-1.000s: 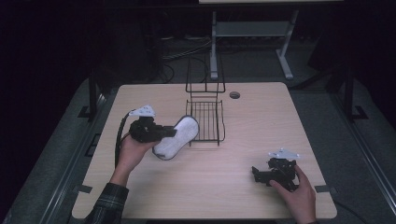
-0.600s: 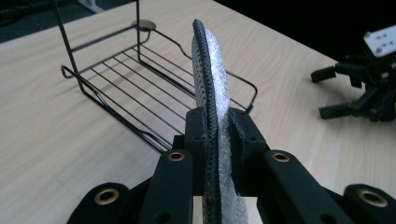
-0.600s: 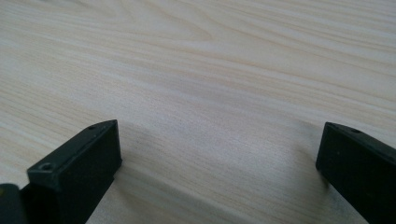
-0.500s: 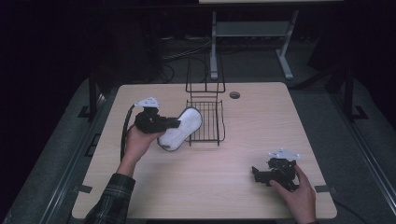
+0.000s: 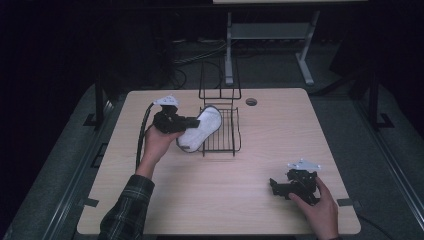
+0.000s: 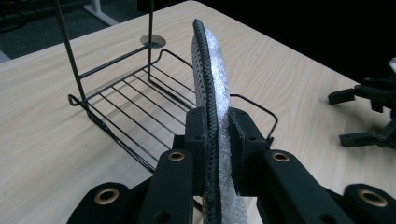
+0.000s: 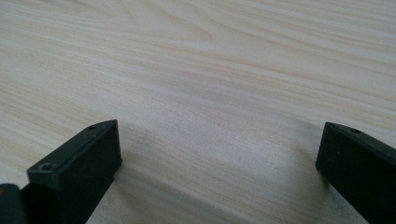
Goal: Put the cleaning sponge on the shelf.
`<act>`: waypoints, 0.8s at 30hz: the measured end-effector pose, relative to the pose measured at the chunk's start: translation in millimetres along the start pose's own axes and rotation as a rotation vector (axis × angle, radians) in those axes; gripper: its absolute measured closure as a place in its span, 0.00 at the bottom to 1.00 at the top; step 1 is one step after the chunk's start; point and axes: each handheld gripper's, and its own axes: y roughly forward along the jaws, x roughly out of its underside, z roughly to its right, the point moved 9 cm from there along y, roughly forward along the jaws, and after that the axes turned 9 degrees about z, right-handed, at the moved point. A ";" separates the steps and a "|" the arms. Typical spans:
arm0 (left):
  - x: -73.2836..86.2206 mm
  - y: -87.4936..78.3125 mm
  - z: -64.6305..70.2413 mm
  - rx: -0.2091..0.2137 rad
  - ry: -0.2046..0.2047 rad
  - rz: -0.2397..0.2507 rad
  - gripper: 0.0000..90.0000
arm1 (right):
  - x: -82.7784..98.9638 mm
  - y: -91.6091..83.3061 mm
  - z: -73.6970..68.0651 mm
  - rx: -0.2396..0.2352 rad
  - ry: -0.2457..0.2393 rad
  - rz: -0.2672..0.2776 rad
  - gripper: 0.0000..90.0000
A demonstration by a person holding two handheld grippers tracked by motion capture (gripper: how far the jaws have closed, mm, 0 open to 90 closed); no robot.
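A white slipper [image 5: 200,129] with a dark sole edge [image 6: 210,107] hangs above the left side of a black wire rack [image 5: 221,131], with my left gripper [image 5: 192,122] shut on it. In the left gripper view the slipper stands on edge between the two jaws, its toe pointing out over the rack [image 6: 135,116]. My right gripper [image 5: 274,187] rests on the table near the front right corner, jaws wide apart with bare wood between them [image 7: 219,154].
The light wooden table [image 5: 270,135] has a round cable hole [image 5: 251,102] at the back. The rack has a tall upright frame [image 5: 220,80] at its far side. A white desk leg stand [image 5: 270,35] is on the floor beyond.
My left gripper has carried the slipper up and to the right, from beside the rack to over its left part. The right gripper has stayed put.
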 end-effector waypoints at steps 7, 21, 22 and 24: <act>-8.9 17.0 -3.7 0.005 -0.002 -0.002 0.87 | 0.0 0.0 0.0 0.000 0.000 0.000 0.00; -5.7 46.0 -13.2 0.001 -0.035 -0.011 0.87 | -0.1 0.1 0.1 0.000 -0.002 0.001 0.00; -5.7 46.0 -13.2 0.001 -0.035 -0.011 0.86 | -0.1 0.1 0.1 -0.001 -0.003 0.001 0.00; -5.3 48.1 -15.1 -0.003 -0.034 -0.015 0.86 | 0.0 0.0 -0.1 -0.001 -0.002 0.000 0.00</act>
